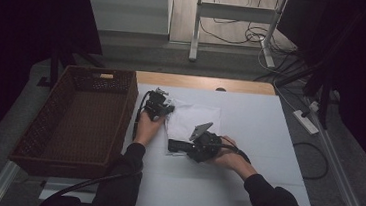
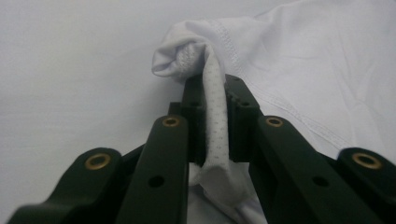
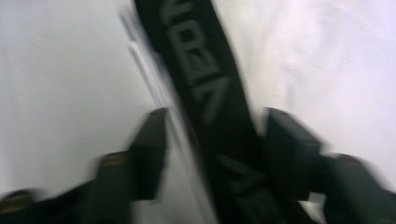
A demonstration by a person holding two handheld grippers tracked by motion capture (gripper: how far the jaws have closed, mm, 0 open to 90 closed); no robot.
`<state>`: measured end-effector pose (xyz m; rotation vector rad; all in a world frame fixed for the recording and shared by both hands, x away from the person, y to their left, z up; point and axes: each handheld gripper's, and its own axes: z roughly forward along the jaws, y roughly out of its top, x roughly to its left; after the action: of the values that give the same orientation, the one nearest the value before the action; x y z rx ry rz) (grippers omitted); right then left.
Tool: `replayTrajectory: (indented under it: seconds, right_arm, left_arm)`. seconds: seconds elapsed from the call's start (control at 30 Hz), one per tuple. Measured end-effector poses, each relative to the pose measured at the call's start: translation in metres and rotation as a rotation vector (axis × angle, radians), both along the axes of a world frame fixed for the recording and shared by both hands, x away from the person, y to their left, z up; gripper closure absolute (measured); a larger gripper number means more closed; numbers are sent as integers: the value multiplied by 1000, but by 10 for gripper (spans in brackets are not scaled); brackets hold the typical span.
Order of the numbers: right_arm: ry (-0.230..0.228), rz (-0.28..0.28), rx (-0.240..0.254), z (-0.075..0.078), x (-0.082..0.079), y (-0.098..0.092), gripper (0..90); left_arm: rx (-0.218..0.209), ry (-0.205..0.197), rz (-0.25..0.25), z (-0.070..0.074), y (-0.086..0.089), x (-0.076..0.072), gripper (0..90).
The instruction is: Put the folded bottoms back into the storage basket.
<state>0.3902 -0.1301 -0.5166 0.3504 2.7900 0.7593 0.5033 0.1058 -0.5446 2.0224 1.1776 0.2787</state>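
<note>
Your left gripper (image 1: pixel 163 105) sits at the far left corner of the white cloth (image 1: pixel 193 120) – its jaws are clamped tight on a bunched fold of it. In the left gripper view that fold (image 2: pixel 215 112) runs as a narrow dotted strip straight up between the pads, with a small roll of fabric just past the tips and the rest of the cloth spreading off to the right on the table (image 1: pixel 243 188).

Your right gripper (image 1: pixel 175 145) lies low at the cloth's near edge, pointing left. In the right gripper view a black band (image 3: pixel 205 93) with grey lettering runs between the jaws, but the picture is blurred. The jaws stand partly apart, a gap showing on the left side of the band – you cannot tell whether the pads press on it.

The cloth lies mid-table, crumpled, between your two hands. The brown basket (image 1: pixel 47 136) stands just left of your left hand (image 1: pixel 147 127), apart from the cloth.
</note>
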Motion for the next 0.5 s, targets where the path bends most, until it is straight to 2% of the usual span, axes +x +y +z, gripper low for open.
replayTrajectory:
  seconds: [0.17, 0.3, 0.4, 0.5]
  right_arm:
    - [-2, 33, -28, 2, 4, 2, 581]
    - [-32, 22, -45, 3, 6, 3, 717]
    - [-48, 20, -60, 3, 6, 5, 740]
    - [-41, 12, -57, 4, 6, 5, 745]
  left_arm:
    - [2, -2, 2, 0, 0, 0, 806]
    - [1, -1, 2, 0, 0, 0, 806]
    - [-6, 2, 3, 0, 0, 0, 806]
    - [-12, 6, 3, 0, 1, 1, 806]
